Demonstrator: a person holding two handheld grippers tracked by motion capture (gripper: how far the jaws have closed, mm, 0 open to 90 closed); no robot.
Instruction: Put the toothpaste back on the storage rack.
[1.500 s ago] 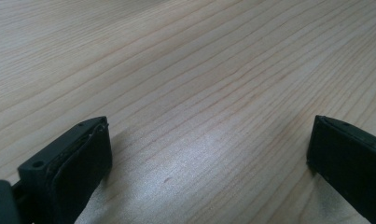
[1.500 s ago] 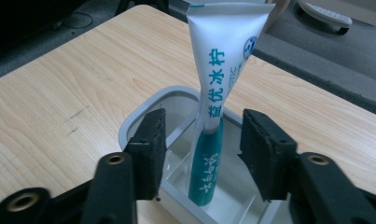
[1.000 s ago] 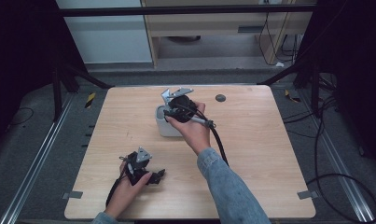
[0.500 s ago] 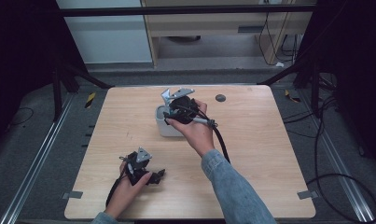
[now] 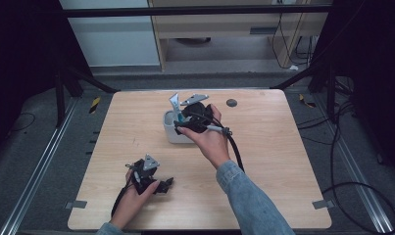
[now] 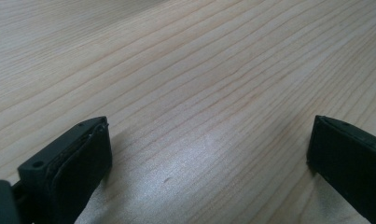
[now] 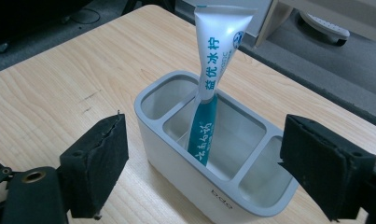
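Right now I am holding the right gripper (image 7: 204, 172) spread wide just in front of the grey holder (image 7: 213, 186), whose middle compartment is carrying the toothpaste tube (image 7: 213, 79) tilted against its rim. To withdraw well, I judge I should be lifting clear of that tube, while the left gripper (image 5: 153, 182), also spread, is resting on the bench (image 5: 283, 147) well short of the holder.

A light wooden table (image 5: 283, 147) sits on grey floor (image 5: 38, 161). Black cables (image 5: 361, 161) trail at the right, a pale cabinet (image 5: 209, 29) stands beyond, darkness flanks both sides.
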